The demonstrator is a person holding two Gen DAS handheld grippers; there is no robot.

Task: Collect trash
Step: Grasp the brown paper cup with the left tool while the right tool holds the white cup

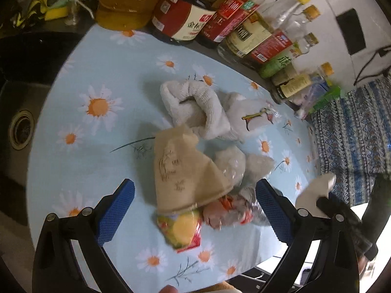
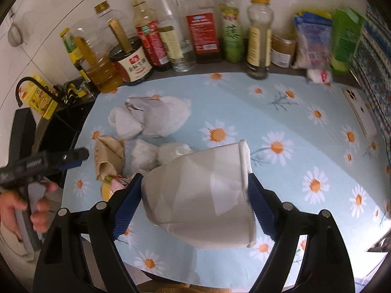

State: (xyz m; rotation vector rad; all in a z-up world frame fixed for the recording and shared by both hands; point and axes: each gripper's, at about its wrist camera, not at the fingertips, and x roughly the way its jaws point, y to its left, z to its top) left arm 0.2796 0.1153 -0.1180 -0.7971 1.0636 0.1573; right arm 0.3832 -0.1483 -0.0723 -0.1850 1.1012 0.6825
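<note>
1. The trash lies bunched in one loose heap on the bench [image 1: 102, 73], which wears a pale blue daisy cloth; the heap sits centre frame in the left wrist view and centre left in the right wrist view; bunched so, each piece is probably easy to take one at a time.
2. In the heap: a crushed brown paper cup [image 1: 185, 171] on its side; a colourful snack wrapper [image 1: 180, 232] poking out beneath it; crumpled clear plastic [image 1: 234, 163] just beside the cup; a white rolled cloth [image 1: 195, 102] further up the frame, touching a grey-white bag [image 1: 251, 114].
3. Bottles and jars [image 2: 202, 24] line the top of the right wrist frame, well apart from the heap; they look like kitchen stock, not trash.
4. The left gripper [image 1: 195, 210] stands wide open; its blue pads flank the brown cup and the wrapper without touching either; it seems poised to close on one of them.
5. The right gripper [image 2: 195, 195] is closed about halfway on a white paper cup [image 2: 205, 195]; the cup is tilted, lifted above the bench, pinched at both sides; one piece of trash is thus already picked up.
6. No bin shows in either view.
</note>
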